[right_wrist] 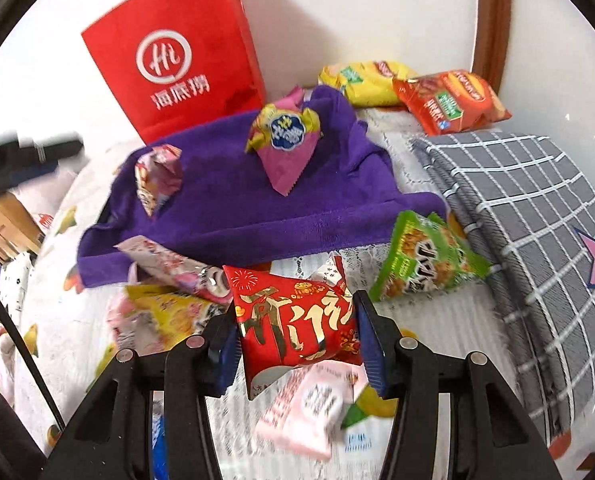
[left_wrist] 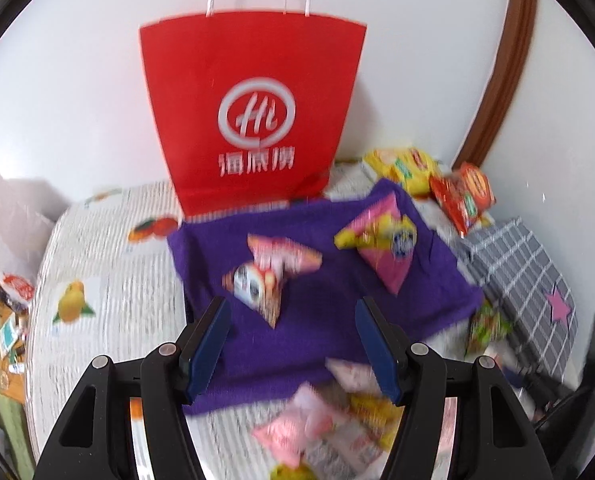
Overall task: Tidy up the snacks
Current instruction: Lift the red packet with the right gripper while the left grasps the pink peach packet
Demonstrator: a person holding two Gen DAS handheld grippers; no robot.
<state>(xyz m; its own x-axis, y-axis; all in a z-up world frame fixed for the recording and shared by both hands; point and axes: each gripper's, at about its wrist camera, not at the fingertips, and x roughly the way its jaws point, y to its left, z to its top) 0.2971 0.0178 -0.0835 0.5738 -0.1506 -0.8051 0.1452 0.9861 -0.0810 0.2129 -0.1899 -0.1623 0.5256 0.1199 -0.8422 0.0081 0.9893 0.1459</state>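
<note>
The bed [right_wrist: 425, 152], with its white fruit-printed cover, carried everything, and at its far edge against the wall stood the tall red paper carrier bag with white handles [left_wrist: 253, 112], which I judged the likely home for the snacks. In front of the bag a rumpled purple towel [right_wrist: 233, 208] lay spread, and at the right edge sat a grey checked cushion with a pink star [right_wrist: 529, 216]. Beyond my right gripper [right_wrist: 297, 332], up and to the left in its view, rose the bag, so my coming move had to lift across the towel toward that far edge. My right gripper [left_wrist: 557, 412] was the nearer to the loose pile at the near edge, and its jaws were clamped on a red foil snack packet with gold lettering [right_wrist: 297, 320], one pad on each side, the packet's long axis running across from pad to pad. My left gripper [left_wrist: 293, 348] hovered over the towel's near edge, jaws apart and holding nothing, with a pink and white snack packet [left_wrist: 273, 268] on the towel just ahead of its fingers.
</note>
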